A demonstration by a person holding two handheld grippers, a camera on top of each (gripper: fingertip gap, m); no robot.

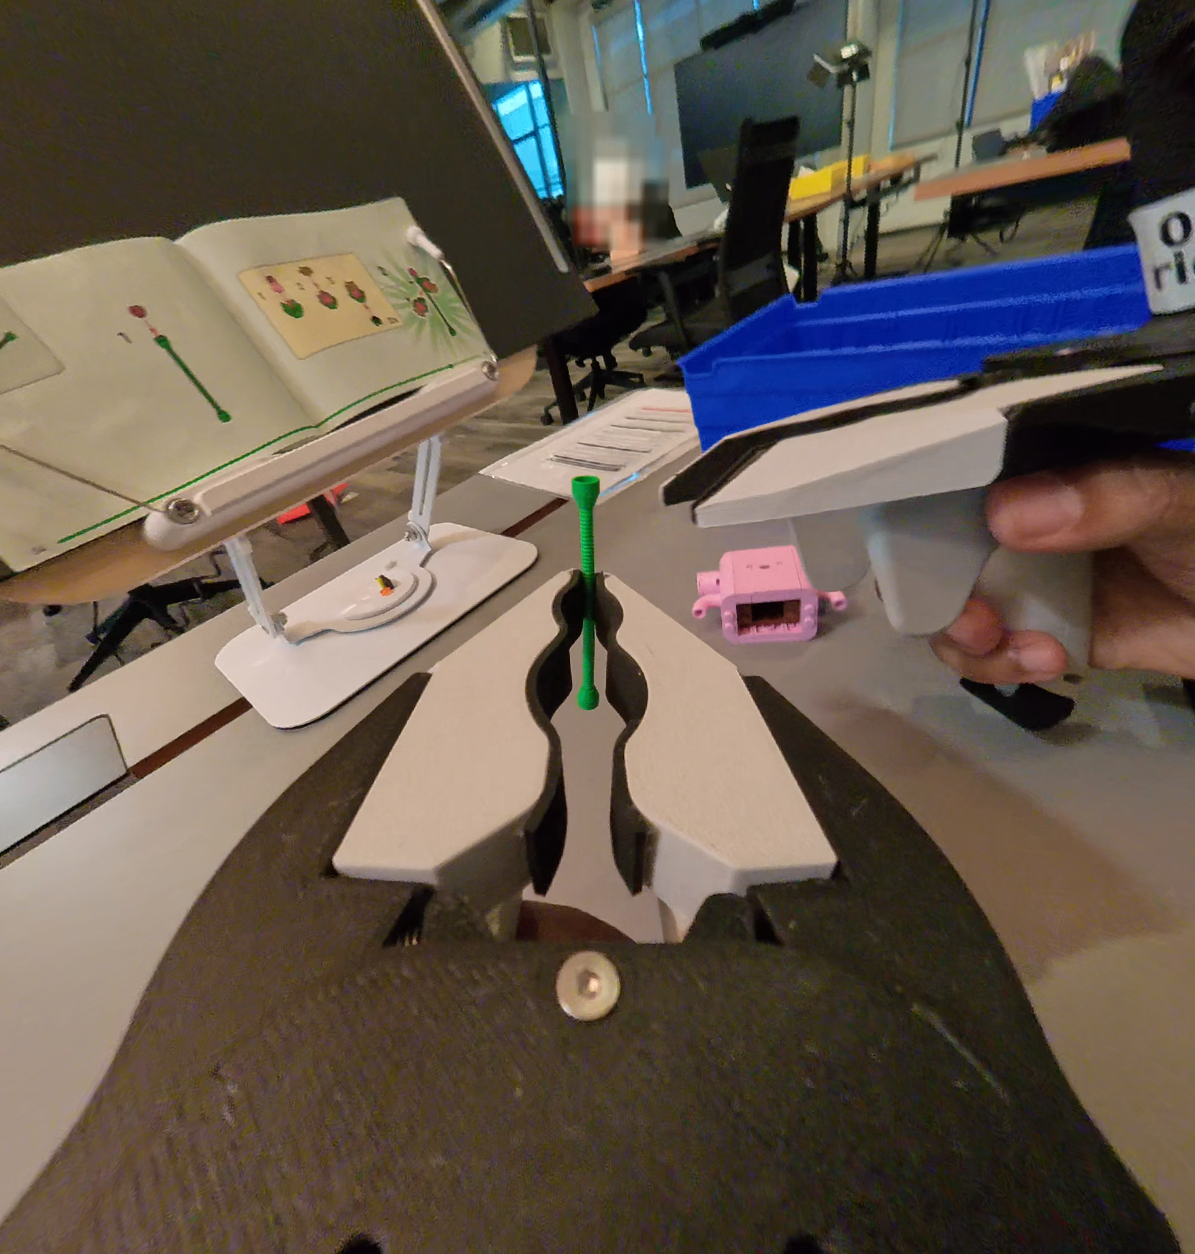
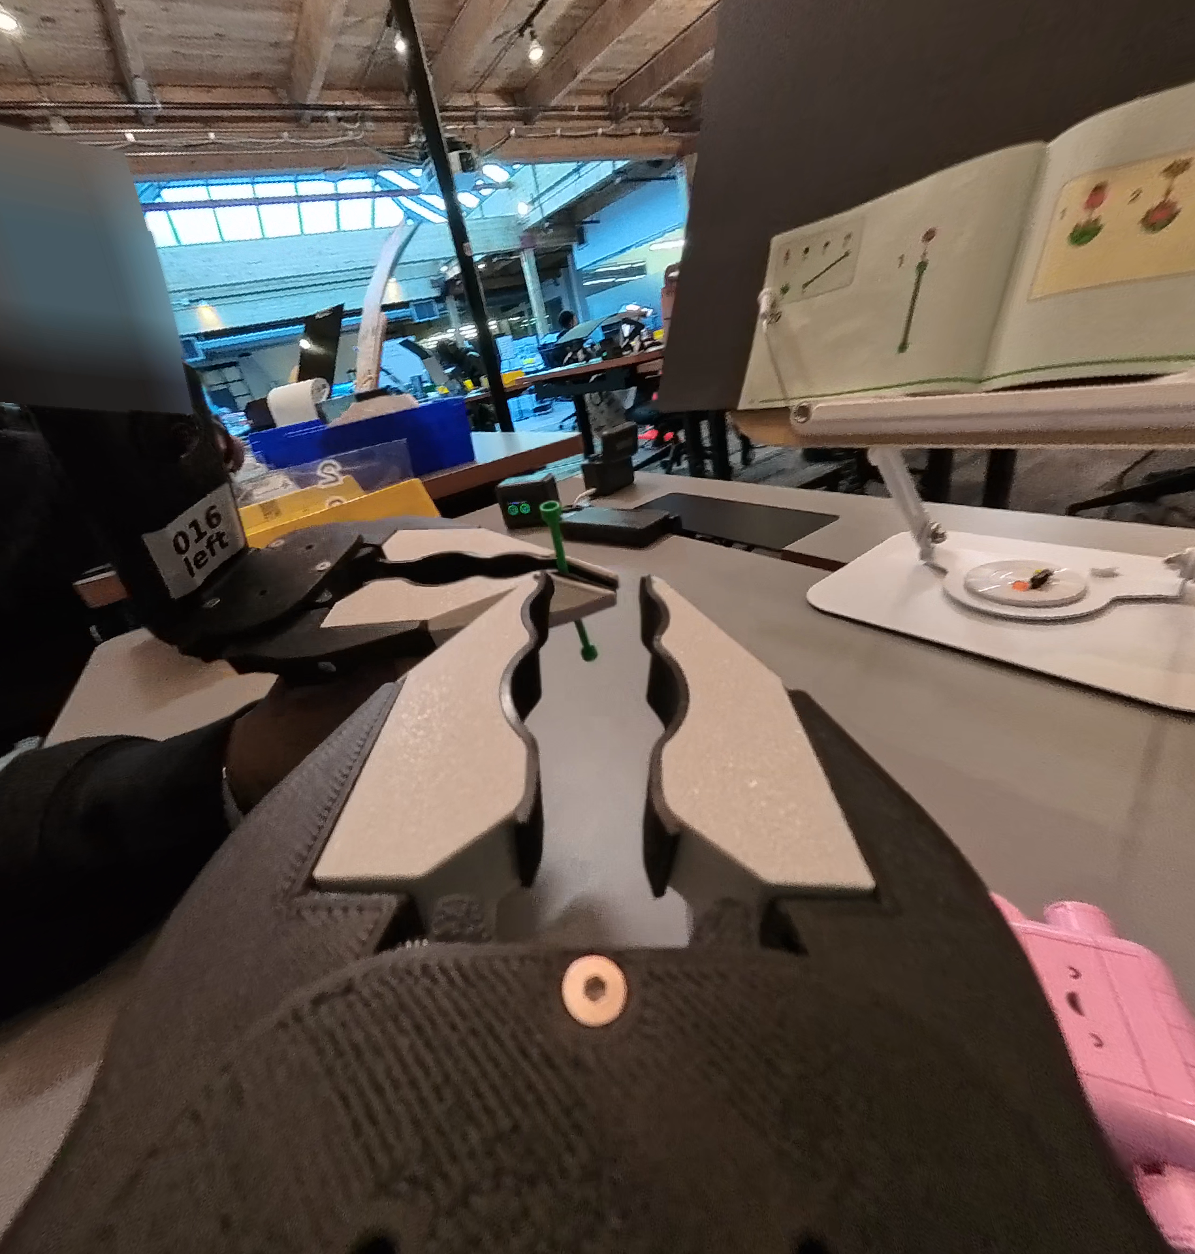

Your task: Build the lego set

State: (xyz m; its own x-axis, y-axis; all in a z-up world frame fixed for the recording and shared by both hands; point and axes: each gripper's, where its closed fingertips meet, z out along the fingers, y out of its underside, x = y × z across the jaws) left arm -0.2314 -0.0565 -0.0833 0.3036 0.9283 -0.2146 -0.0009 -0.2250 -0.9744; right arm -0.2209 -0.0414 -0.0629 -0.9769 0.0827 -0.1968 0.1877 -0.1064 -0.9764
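Observation:
My left gripper [image 1: 586,589] is shut on a thin green Lego stem [image 1: 586,529] and holds it upright above the table, clamped near its middle. The stem sticks out above and below the fingertips. My right gripper [image 1: 683,501] comes in from the right, its tips a little above and to the right of the stem's top. In the right wrist view the right gripper [image 2: 594,580] is open and empty. The left gripper [image 2: 581,582] and the stem [image 2: 555,536] sit just ahead of its fingertips. A pink Lego box build [image 1: 766,600] stands on the table to the right.
An open instruction book [image 1: 194,339] rests on a white stand [image 1: 378,611], with small loose pieces on the stand's base [image 2: 1029,580]. A blue bin [image 1: 920,339] sits behind the right gripper. The pink build [image 2: 1124,1058] lies close under the right gripper's right side. Less than 4 cm separates the two grippers' tips. Left tips and right tips are each some 15 centimetres from the pink build [image 2: 1124,1058]. It is also in sight in the left wrist view [image 1: 779,558].

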